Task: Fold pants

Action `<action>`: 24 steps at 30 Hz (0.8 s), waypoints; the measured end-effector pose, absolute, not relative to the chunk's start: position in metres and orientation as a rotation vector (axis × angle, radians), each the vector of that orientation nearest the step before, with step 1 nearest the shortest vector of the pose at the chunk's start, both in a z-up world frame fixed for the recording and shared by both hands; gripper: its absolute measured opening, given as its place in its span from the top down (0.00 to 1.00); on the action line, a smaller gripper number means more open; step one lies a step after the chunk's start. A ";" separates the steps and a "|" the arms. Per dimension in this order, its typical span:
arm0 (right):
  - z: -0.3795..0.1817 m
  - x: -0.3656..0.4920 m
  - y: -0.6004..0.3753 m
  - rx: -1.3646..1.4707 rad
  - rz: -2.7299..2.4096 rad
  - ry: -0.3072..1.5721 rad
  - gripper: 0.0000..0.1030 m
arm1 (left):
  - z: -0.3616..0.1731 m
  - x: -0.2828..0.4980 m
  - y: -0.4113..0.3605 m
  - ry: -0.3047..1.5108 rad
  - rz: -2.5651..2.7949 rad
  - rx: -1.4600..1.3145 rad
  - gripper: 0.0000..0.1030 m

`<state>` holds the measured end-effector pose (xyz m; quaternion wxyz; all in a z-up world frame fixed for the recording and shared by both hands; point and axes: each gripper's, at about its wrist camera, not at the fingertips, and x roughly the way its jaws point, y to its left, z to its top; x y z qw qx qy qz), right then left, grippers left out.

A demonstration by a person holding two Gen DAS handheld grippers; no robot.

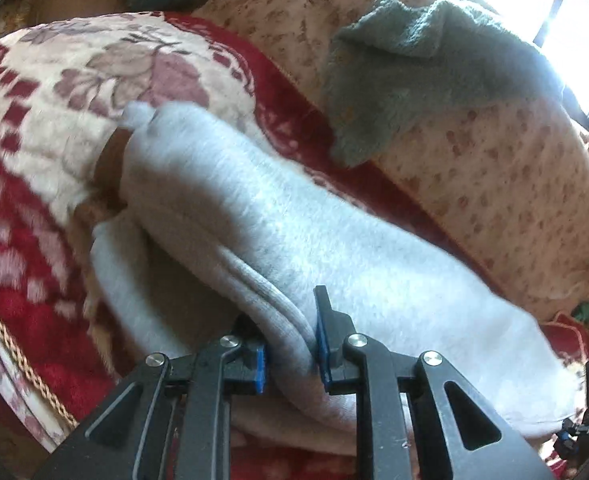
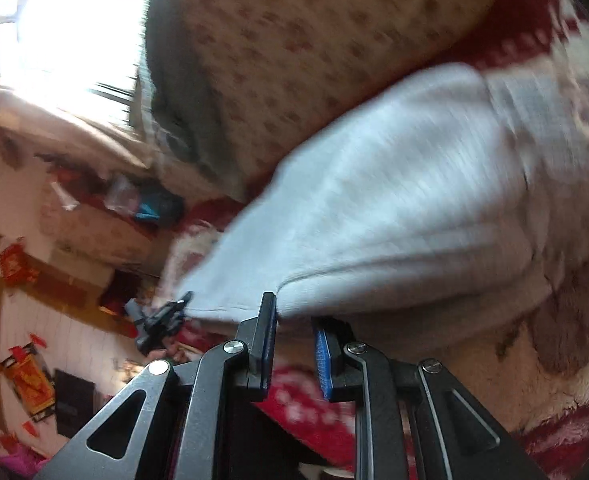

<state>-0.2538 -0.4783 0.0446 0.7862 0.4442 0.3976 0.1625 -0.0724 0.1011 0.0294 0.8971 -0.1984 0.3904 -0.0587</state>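
Left wrist view: the left gripper (image 1: 292,354) has its jaws closed on a thick edge of the gray pants (image 1: 254,216). The pants stretch long, from the jaws up and left over the red flowered blanket (image 1: 34,160).

Right wrist view: the right gripper (image 2: 292,350) has its jaws nearly closed, pinching the pants' (image 2: 394,200) lower edge. The pants run up and right.

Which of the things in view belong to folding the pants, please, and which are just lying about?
Part of the job:
- grey pants
- left gripper, shut on a bunched edge of the pants
- right gripper, shut on another edge of the pants

Just lying about:
- grey-green fluffy towel
- spotted beige cover
- red floral blanket under the pants
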 end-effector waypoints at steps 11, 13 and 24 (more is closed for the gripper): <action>0.049 -0.255 -0.482 0.918 0.329 0.852 0.82 | 0.031 -0.098 0.103 0.771 -0.130 -0.476 0.82; 0.049 -0.256 -0.489 0.913 0.301 0.851 0.82 | 0.024 -0.097 0.101 0.792 -0.122 -0.461 0.82; 0.039 -0.260 -0.517 1.071 0.254 0.752 0.43 | 0.023 -0.086 0.093 0.817 -0.094 -0.486 0.81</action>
